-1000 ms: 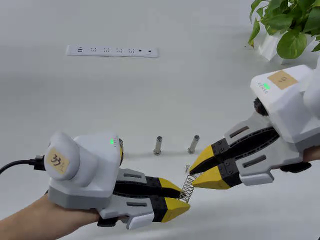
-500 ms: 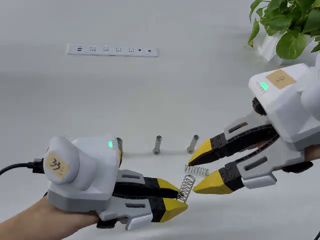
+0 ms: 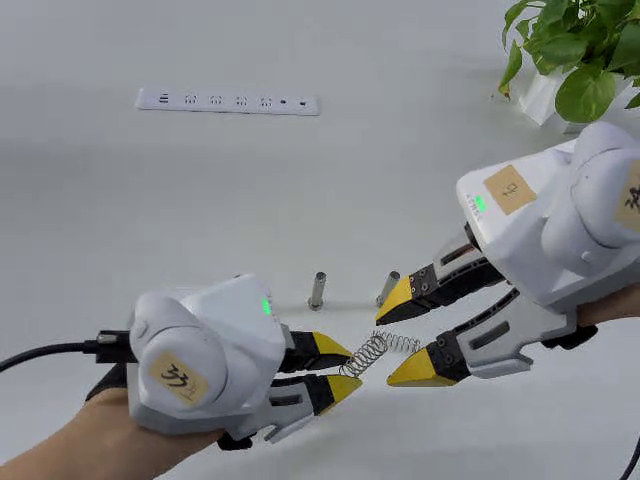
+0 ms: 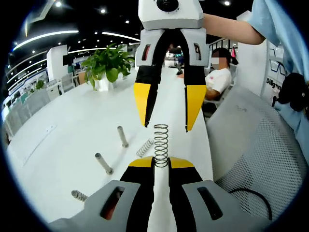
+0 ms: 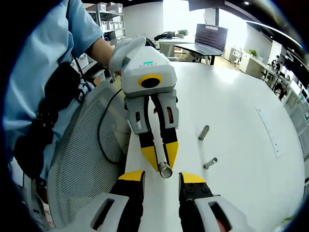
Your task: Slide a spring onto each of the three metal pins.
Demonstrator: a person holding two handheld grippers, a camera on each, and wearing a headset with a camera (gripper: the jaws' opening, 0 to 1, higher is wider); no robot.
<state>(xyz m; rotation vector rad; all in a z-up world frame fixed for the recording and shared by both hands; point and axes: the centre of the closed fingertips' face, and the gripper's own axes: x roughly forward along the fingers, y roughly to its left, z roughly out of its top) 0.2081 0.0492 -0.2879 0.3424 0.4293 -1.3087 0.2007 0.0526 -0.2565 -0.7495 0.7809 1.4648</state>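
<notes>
Where it all rests: a white counter (image 3: 150, 220), spread under the held spring (image 3: 364, 353) and running well beyond it.
Plant (image 3: 575, 50): potted, far beyond the held spring and off to its right, well apart.
Power strip (image 3: 228, 101): flat on the counter, far beyond the held spring and to its left.
Right tongs (image 3: 405, 335): released, with the jaws spread wide, one on each side of the held spring's free end and neither seen touching it.
Left tongs (image 3: 335, 367): clenched on the held spring's near end.
Nearer pin (image 3: 387, 288): bare, just beyond the held spring's free end and close by the upper right jaw.
Farther pin (image 3: 317, 290): bare, beyond the held spring and to its left.
Third pin (image 4: 79, 195): farther left again; it looks ribbed, perhaps already wearing a spring, but is too small to be sure.
Held spring, lie: lifted off the counter, its long axis running from the left tongs straight into the gap of the right tongs, whose view looks down its open bore.
Loose spring (image 3: 405, 343): on the counter just beside the held spring's free end, under the open right jaws.
Likely step: the right tongs are nearer both the free end and the nearer pin, so a handover or steadying grip seems due.
In the way: the loose spring could be nudged.
</notes>
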